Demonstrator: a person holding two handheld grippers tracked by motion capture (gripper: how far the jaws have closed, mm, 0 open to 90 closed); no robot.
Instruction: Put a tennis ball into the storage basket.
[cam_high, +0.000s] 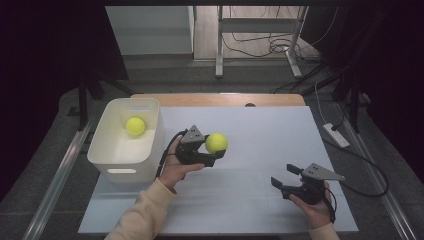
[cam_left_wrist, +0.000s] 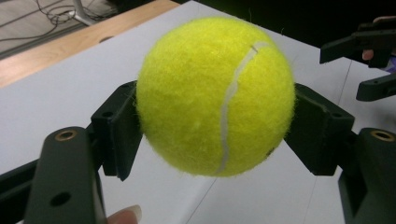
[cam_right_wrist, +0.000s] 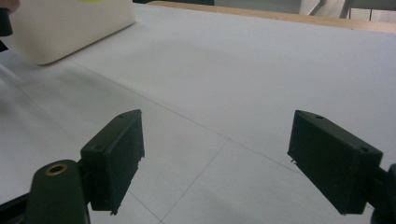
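A yellow tennis ball (cam_high: 216, 143) hangs above the white table, held between the jaws of my left gripper (cam_high: 214, 150), which is shut on it. In the left gripper view the tennis ball (cam_left_wrist: 215, 95) sits squeezed between both black pads, clear of the tabletop. A second yellow ball (cam_high: 135, 126) lies inside the white bin (cam_high: 112, 160) at the left. My right gripper (cam_high: 286, 176) rests low at the front right with its jaws wide apart and nothing between them. The right gripper (cam_right_wrist: 215, 158) looks across bare white table toward the white bin (cam_right_wrist: 70, 28).
The white sheet (cam_high: 260, 130) covers a wooden table whose far edge (cam_high: 220, 99) shows beyond it. A metal frame and cables (cam_high: 260, 40) stand on the floor behind. A power strip (cam_high: 336, 135) lies off the right side. Dark curtains flank both sides.
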